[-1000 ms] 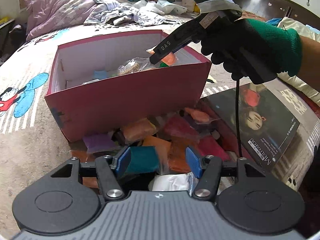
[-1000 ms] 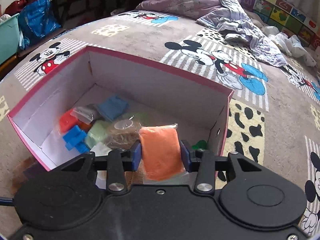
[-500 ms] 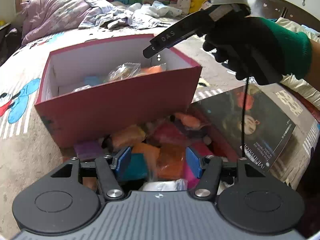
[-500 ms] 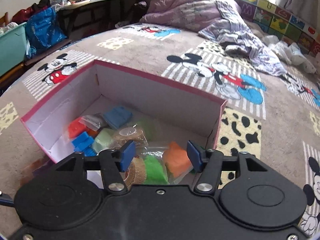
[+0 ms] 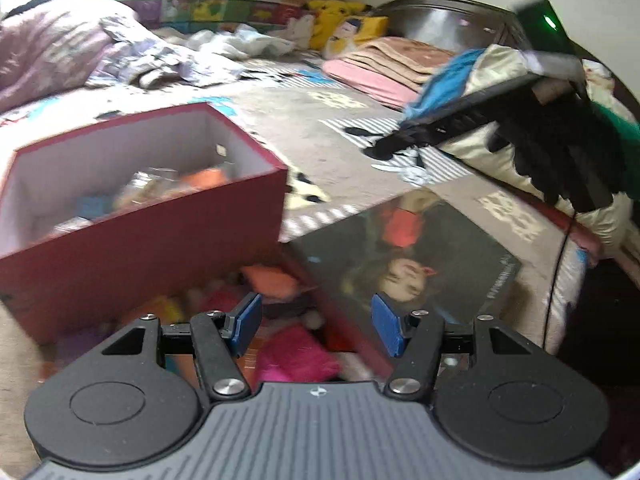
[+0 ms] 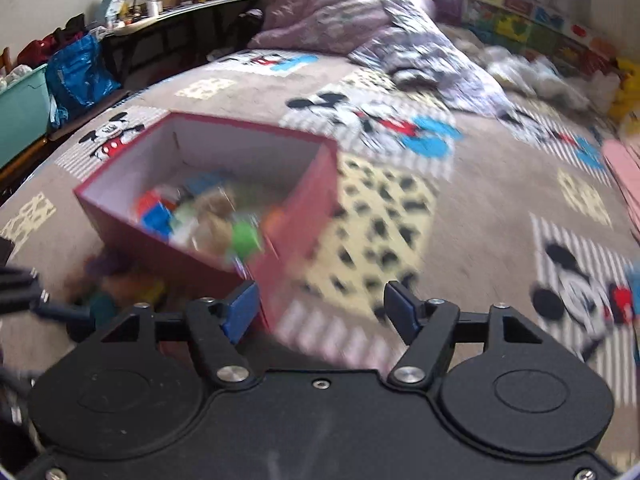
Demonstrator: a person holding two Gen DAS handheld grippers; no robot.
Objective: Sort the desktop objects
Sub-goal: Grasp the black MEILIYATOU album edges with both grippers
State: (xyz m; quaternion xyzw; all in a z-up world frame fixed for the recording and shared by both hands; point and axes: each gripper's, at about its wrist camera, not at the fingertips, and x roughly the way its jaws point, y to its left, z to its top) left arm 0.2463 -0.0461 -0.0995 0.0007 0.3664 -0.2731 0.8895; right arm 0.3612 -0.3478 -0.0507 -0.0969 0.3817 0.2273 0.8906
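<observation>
Between picks: both grippers' jaws released, empty. Left gripper (image 5: 316, 324) hangs over packet pile (image 5: 292, 352) beside box (image 5: 140, 240); right gripper (image 6: 320, 312) off the box corner. Next, likely: left drops, clamps one packet.

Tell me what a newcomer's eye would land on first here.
The red box on the Mickey bedspread, with bright packets jumbled inside. More packets lie heaped outside its near wall, under the open left gripper. Beside the heap lies a dark book with a girl's face.
</observation>
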